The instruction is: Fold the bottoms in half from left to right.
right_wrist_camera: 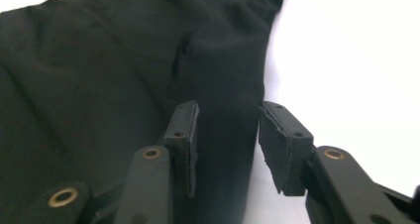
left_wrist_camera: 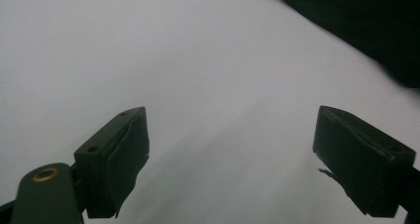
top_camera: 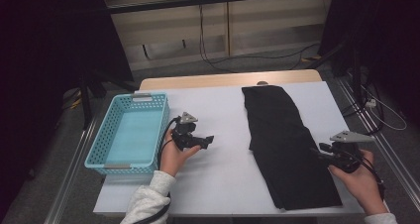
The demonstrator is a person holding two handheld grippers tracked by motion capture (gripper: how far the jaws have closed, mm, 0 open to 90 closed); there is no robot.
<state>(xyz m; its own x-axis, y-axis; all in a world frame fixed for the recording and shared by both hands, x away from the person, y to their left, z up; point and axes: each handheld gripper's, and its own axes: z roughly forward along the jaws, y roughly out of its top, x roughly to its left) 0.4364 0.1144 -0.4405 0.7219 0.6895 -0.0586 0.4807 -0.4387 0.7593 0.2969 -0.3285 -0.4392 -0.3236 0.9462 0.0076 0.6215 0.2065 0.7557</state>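
Observation:
A long black cloth (top_camera: 280, 140) lies folded lengthwise on the white table (top_camera: 218, 110), from the far edge to the near edge. My right gripper (top_camera: 319, 149) sits at the cloth's right edge near the front. In the right gripper view its jaws stand partly apart over that edge of the black cloth (right_wrist_camera: 99, 70); the right gripper (right_wrist_camera: 228, 135) has its pads clear of the fabric. My left gripper (top_camera: 210, 140) is held low over bare table between basket and cloth. The left gripper (left_wrist_camera: 230, 135) is wide open with nothing in it, and a corner of the cloth (left_wrist_camera: 356, 21) shows far off.
A light blue perforated basket (top_camera: 101, 140) stands at the table's left side with nothing in it. Beyond the table's far wooden edge, cables trail across the floor. Metal rails run along both sides of the table.

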